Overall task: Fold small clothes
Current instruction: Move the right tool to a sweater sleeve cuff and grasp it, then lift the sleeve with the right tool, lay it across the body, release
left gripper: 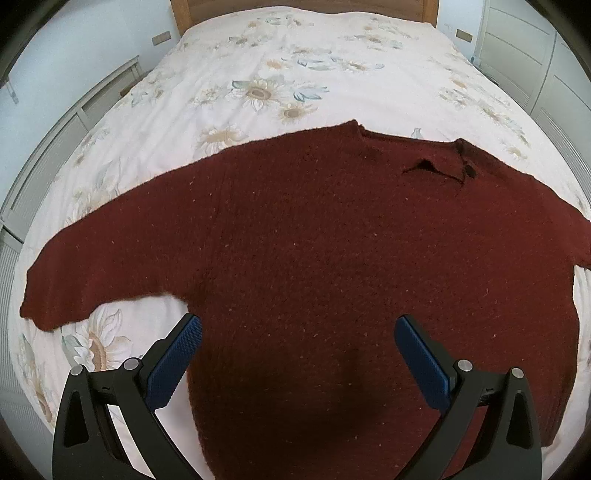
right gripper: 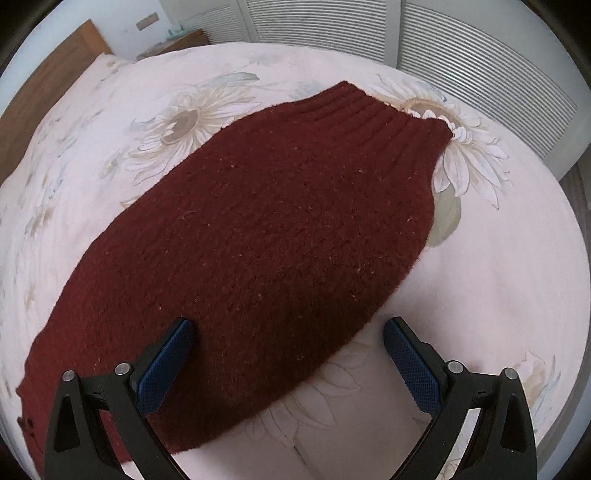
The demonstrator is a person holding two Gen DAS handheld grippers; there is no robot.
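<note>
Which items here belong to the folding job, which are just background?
Job:
- dark red sweater, spread flat on the bed
- left gripper, jaws open over its body
- right gripper, jaws open over a sleeve

Background:
- floral bedspread
- wooden headboard
- louvred doors

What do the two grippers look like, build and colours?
Both match: the left gripper and right gripper each have two black plastic arms with triangular cut-outs and silver round pivot pins. The jaws carry blue pads with a fine knurled texture. No cables, markings, hands or sleeves show in either view.
</note>
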